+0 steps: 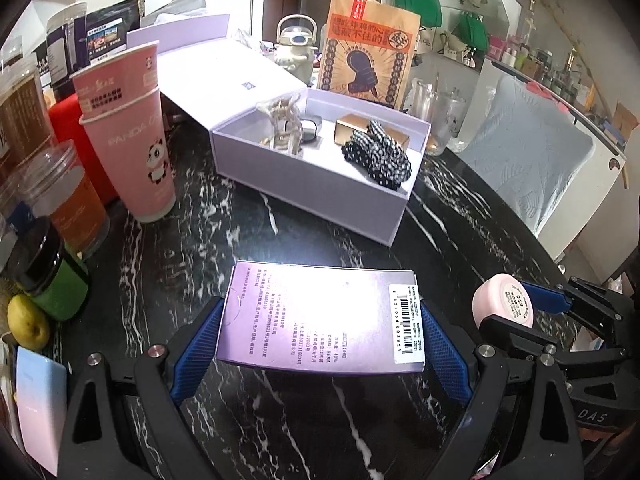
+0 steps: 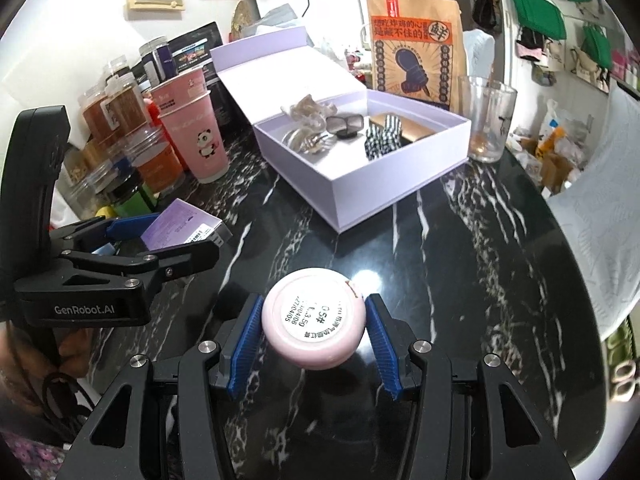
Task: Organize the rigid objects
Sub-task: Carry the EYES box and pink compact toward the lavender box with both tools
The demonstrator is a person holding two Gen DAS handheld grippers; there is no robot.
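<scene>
The lilac storage box sits open in the upper middle of both views, its lid folded back, on the dark marbled bench. Several things already lie inside it: a pale beaded hair clip, a small dark case, a gold bar-shaped box and a black-and-white checked bow. That part of the sorting looks done.

Two items are on their way. The left hand-held gripper, at the bottom centre of its view, is clamped across the short sides of a flat purple carton with a barcode label, which seems to be held above the bench short of the box. The right hand-held gripper grasps a round pink compact, label side up, between its blue pads; whether the compact clears the bench surface is hard to judge from this angle, though it appears lifted.

What remains, by my reading, is to carry both over the near wall of the box and set them in the free space at its front. The pink panda cups and jars at left stand outside the box.
</scene>
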